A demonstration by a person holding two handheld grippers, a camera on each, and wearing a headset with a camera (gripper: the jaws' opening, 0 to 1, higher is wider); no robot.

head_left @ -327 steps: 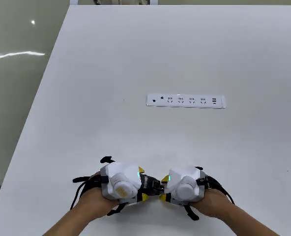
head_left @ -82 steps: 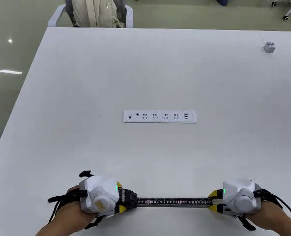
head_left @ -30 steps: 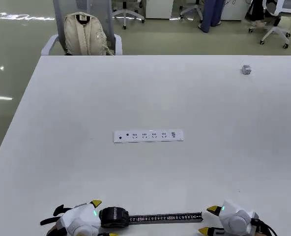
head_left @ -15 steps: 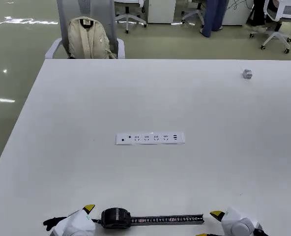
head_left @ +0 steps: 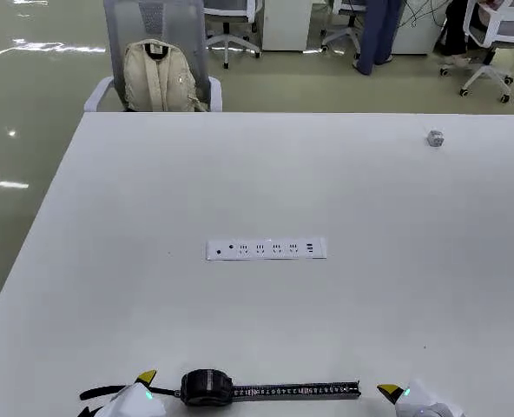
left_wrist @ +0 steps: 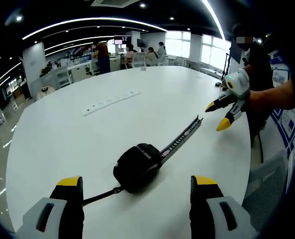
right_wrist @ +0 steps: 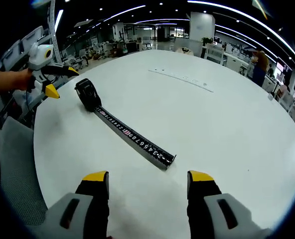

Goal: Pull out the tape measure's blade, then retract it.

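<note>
The black tape measure point(head_left: 207, 387) lies on the white table near its front edge, with its blade point(head_left: 296, 392) pulled out to the right and flat on the surface. My left gripper point(head_left: 141, 389) stands open just left of the case, apart from it. In the left gripper view the case point(left_wrist: 137, 167) sits in front of the spread jaws of my left gripper point(left_wrist: 136, 196). My right gripper point(head_left: 398, 399) is open a short way right of the blade's hook end point(right_wrist: 168, 160). Nothing lies between the jaws of my right gripper point(right_wrist: 147, 183).
A white power strip point(head_left: 266, 250) lies mid-table. A small grey object point(head_left: 435, 138) sits at the far right. Behind the table's far edge stands a chair with a beige backpack point(head_left: 160, 76). More office chairs and people are beyond it.
Both grippers have let go of the tape measure and drawn back toward the person. The blade stays pulled out on the table. The head camera has tilted up.
</note>
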